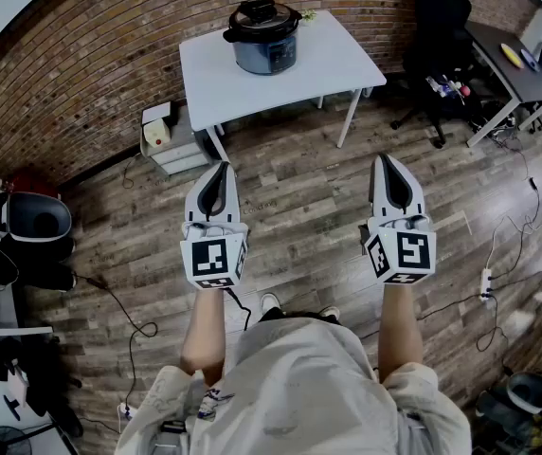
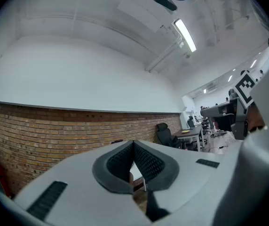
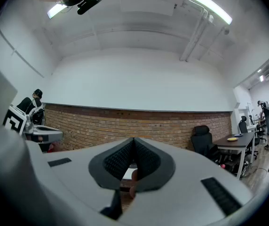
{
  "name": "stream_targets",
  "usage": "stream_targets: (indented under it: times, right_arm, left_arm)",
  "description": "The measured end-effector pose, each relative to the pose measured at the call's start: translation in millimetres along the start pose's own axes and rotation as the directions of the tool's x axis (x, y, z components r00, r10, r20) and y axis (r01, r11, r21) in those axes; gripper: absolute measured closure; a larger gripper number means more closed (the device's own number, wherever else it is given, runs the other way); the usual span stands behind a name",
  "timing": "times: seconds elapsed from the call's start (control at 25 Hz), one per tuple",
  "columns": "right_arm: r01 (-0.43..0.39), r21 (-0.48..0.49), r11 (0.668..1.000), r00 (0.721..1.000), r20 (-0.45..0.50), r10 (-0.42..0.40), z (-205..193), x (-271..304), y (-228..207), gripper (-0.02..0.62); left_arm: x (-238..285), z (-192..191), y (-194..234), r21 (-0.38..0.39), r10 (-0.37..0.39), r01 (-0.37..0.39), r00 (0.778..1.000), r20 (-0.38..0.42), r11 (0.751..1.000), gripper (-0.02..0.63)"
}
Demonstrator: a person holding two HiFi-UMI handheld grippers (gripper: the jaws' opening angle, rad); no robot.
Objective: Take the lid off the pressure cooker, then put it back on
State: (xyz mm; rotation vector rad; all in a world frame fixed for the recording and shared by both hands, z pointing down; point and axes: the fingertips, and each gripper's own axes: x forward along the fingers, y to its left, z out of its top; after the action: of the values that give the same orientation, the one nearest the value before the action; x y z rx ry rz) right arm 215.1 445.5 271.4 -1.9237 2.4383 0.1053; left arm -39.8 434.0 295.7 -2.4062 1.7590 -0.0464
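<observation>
Well, I hold both claws out level in front of me, side by side and apart, and neither one grips anything. My white plastic left claw (image 1: 222, 166) has its jaws pressed together, the black ribbed faces meeting with nothing between them. My white plastic right claw (image 1: 382, 158) is closed in the same way, also empty. Well ahead of both tips, roughly between the two claws and a little nearer the left one's line, the round blue-grey pressure cooker (image 1: 265, 53) stands upright on a white rectangular table (image 1: 342, 64). Its black lid with the raised handle (image 1: 263, 14) sits on top of the pot, and neither claw is anywhere near it. Past the table runs a red brick wall (image 1: 81, 74). Under both claws lies a grey-brown wood-plank floor (image 1: 299, 216). Ahead and to the left of my left claw, a small white drawer unit (image 1: 171, 140) stands beside the table. Far ahead and to the right of my right claw is a black office chair (image 1: 444, 27).
</observation>
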Motion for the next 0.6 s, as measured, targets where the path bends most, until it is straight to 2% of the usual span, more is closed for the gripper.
stream_targets:
  times: [0.28,0.4,0.48,0.6]
  right_arm:
    - [-0.004,0.022,1.000,1.000,-0.005,0.004,-3.0,-6.1,1.1,0.578]
    - [-0.037,0.067,0.997,0.999,-0.011,0.037,-6.8,-4.8,6.3,0.577]
    - [-0.056,0.092,0.994,0.998,-0.013,0.057,-9.7,-3.8,12.0,0.546]
    - [-0.066,0.096,0.993,0.997,-0.020,0.069,-12.2,-3.3,17.6,0.554]
  left_arm:
    - [-6.8,1.7,-3.3,-0.009,0.003,-0.003,1.000,-0.003,1.000,0.591]
    - [-10.0,1.8,-3.5,-0.016,0.004,-0.004,1.000,-0.004,1.000,0.591]
    - [-12.7,0.3,-2.7,-0.008,0.005,-0.005,1.000,-0.007,1.000,0.591]
    - [-16.3,-2.9,-0.5,0.002,0.013,-0.013,1.000,-0.019,1.000,0.591]
